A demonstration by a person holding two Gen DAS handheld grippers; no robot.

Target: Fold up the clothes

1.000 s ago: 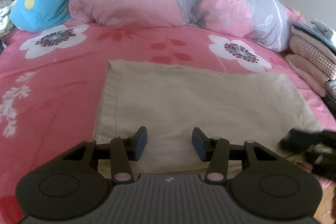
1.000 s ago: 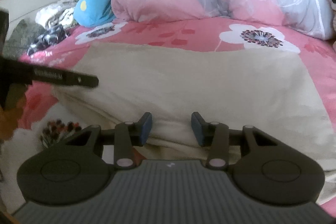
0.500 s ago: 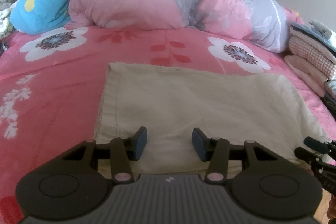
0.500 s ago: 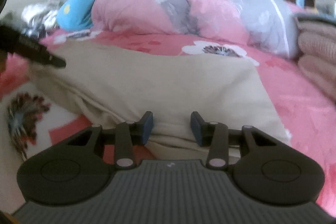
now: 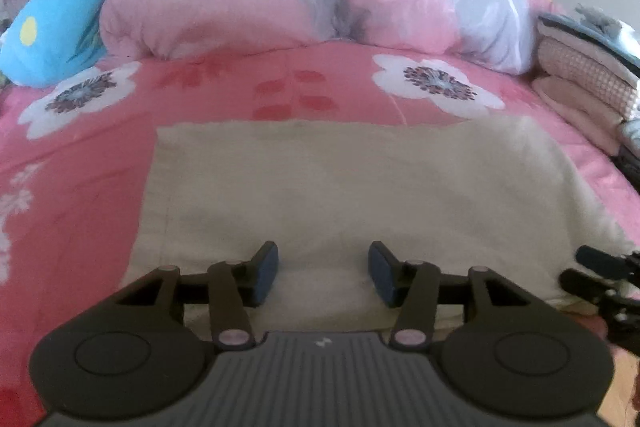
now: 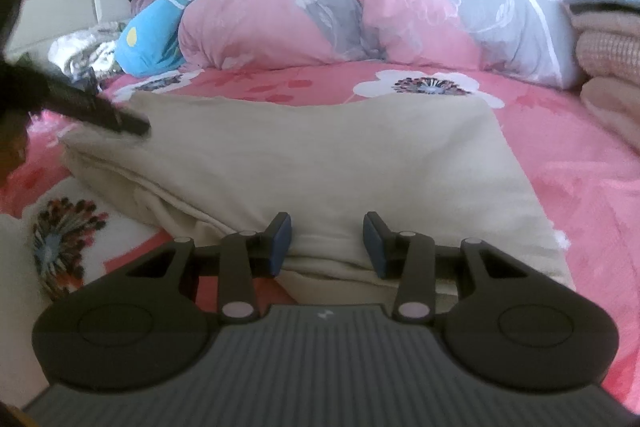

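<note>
Left gripper (image 5: pixel 323 273) and right gripper (image 6: pixel 326 242) held agape over beige garment (image 5: pixel 340 187) – nothing clamped; only top layer may be caught – fold skewed.

left gripper (image 5: pixel 323 277) and right gripper (image 6: pixel 325 245) both angled downward, fingers apart, nothing clamped between them

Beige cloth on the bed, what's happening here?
A person with a handheld gripper in each hand is folding a beige garment laid flat on the pink floral bedspread. The left gripper and the right gripper are both at its near edge with jaws open, cloth between them but not clamped. The left jaws have just been opening. A stack of folded clothes sits at the right.
</note>
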